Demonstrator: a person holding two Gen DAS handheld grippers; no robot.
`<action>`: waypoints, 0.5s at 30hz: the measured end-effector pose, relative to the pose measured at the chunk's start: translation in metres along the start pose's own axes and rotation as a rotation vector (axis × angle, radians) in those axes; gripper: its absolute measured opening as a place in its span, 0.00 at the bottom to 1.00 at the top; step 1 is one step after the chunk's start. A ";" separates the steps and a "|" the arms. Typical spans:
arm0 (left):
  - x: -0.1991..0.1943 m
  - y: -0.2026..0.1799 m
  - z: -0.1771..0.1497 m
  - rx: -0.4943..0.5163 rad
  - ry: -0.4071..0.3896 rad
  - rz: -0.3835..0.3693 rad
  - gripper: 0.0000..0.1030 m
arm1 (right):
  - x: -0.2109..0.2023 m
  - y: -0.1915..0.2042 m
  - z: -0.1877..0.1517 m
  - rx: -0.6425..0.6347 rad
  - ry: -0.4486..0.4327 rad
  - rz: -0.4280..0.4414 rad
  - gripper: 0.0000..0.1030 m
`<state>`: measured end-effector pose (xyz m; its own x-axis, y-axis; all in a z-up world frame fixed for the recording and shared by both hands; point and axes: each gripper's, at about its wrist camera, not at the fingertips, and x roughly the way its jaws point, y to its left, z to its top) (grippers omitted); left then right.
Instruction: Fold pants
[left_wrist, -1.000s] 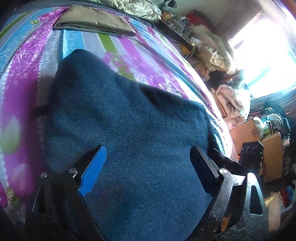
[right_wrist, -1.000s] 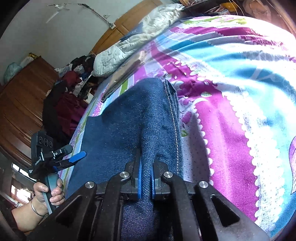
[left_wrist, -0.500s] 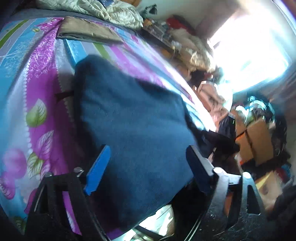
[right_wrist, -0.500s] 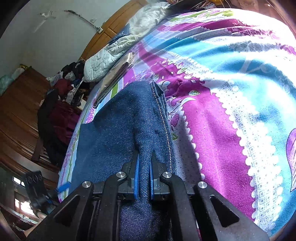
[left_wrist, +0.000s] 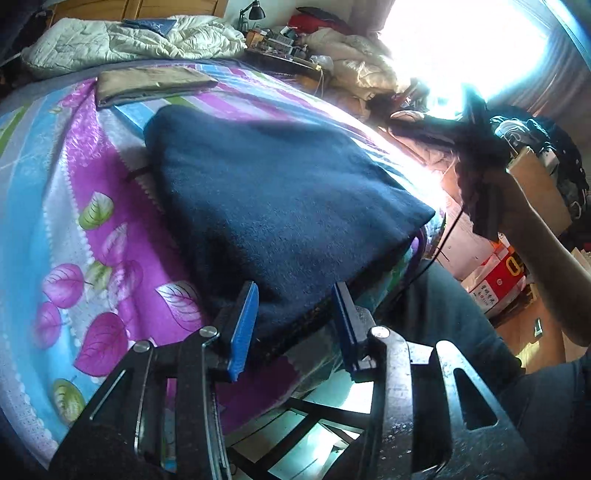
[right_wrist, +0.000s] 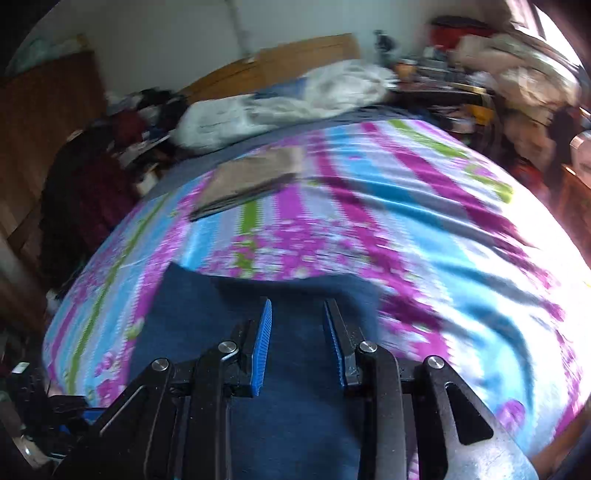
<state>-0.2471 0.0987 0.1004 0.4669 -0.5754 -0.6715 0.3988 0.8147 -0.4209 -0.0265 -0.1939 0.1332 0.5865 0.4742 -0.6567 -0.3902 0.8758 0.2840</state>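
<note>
Sunlit and cluttered, the bedroom is filled by a bed under a striped sheet of purple, blue and green with leaf and flower prints (left_wrist: 55, 206). At its head lies a crumpled white quilted duvet (left_wrist: 122, 44). On the sheet near the bed's edge rest the dark blue denim pants (left_wrist: 273, 192), folded into a flat, thick rectangle. Farther up the bed, well apart from them, lies a flat folded olive-brown garment (left_wrist: 147, 83). The left gripper (left_wrist: 295, 325) has its blue-padded jaws spread wide on either side of the pants' near corner, holding nothing. The right gripper (right_wrist: 297, 343) hangs over the denim, jaws also parted and empty. That view is motion-blurred.
</note>
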 end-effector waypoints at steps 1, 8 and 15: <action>0.011 0.003 -0.005 -0.020 0.016 -0.012 0.39 | 0.024 0.031 0.012 -0.055 0.037 0.112 0.26; 0.025 0.024 -0.007 -0.168 -0.023 -0.084 0.34 | 0.216 0.135 0.027 -0.195 0.344 0.430 0.10; 0.022 0.027 -0.010 -0.193 -0.024 -0.091 0.34 | 0.293 0.077 0.048 0.012 0.312 0.240 0.00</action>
<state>-0.2342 0.1087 0.0688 0.4556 -0.6466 -0.6118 0.2821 0.7567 -0.5897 0.1496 0.0166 -0.0038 0.2347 0.6175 -0.7507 -0.4809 0.7449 0.4624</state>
